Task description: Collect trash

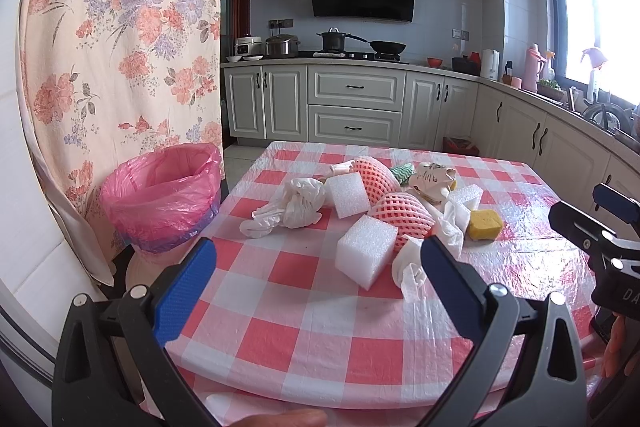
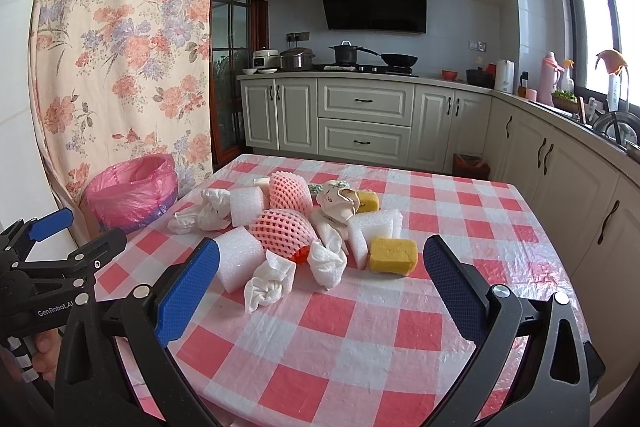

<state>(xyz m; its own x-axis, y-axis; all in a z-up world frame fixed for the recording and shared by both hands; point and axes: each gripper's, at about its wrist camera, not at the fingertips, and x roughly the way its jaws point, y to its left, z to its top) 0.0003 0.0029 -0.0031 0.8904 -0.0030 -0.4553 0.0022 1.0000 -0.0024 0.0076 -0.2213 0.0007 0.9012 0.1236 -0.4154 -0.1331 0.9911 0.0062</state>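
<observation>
Left wrist view, left gripper (image 1: 318,267) and right gripper (image 2: 320,269) spread empty, trash pile (image 1: 372,211) mid-table, near edge bare

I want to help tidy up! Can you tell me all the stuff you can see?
foam blocks: three, white, on the table among the pile
fruit nets: two, pink, middle of the pile
sponges: two, yellow, right side of the pile
crumpled tissues: several, white, scattered through the pile
table: one, pink-and-white check cloth
bin: one, pink bag, left of the table
curtain: one, floral, behind the bin
left gripper: open, empty
right gripper: open, empty
</observation>
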